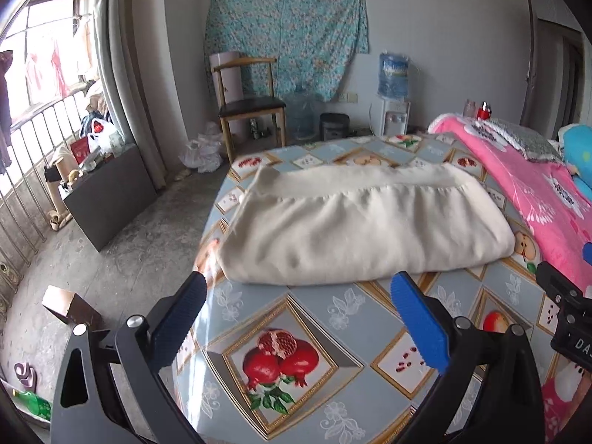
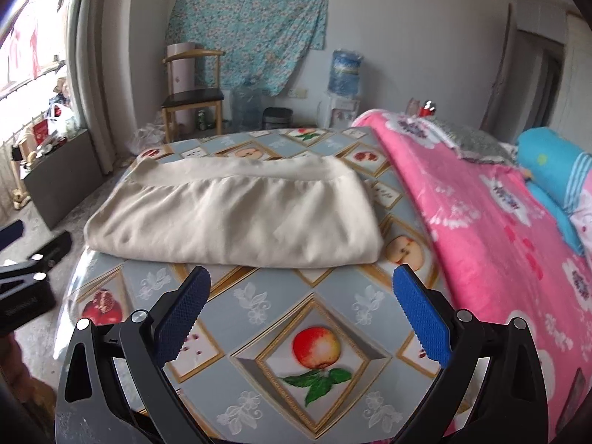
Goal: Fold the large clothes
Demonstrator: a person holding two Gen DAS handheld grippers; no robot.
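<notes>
The cream cloth (image 1: 366, 229) lies folded mid-frame on the table (image 1: 333, 318). The left claw (image 1: 299, 288) and right claw (image 2: 301, 281) gape wide, holding nothing.

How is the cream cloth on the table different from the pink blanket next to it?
The cream cloth is plain; the pink blanket carries white flower prints. The cloth lies folded in a neat, compact bundle on the table; the blanket is spread out wide, running past the picture's edge. Both are soft fabric, and neither is held.

Grey walls, a floral sheet (image 1: 286, 33) hung behind a wooden chair (image 1: 248, 101) — daylight from the window (image 1: 40, 48).
</notes>
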